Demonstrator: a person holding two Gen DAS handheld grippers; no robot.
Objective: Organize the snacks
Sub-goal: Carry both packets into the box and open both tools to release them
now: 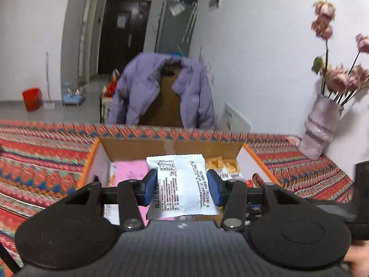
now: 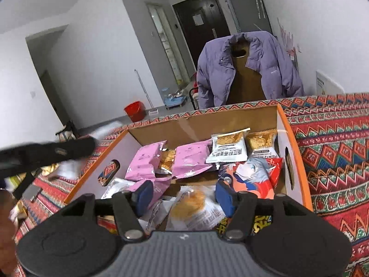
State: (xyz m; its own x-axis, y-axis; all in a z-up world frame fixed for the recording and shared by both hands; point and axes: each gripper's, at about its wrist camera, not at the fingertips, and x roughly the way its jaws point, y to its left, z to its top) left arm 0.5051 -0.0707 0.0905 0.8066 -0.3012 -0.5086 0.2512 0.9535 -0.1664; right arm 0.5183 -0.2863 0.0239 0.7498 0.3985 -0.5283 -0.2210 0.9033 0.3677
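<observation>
Patterned cloth (image 2: 334, 152) surrounds box (image 2: 282, 124); left fingers (image 1: 182, 184) clamp white packet (image 1: 182, 180).

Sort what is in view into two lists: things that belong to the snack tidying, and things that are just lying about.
Belongs to the job:
- white snack packet, gripped in the left tongs
- cardboard box
- pink packets in the box
- cartoon-print packet in the box
- right tongs, open above the box

Just lying about:
- purple jacket
- vase of flowers
- red bucket
- patterned tablecloth
</observation>
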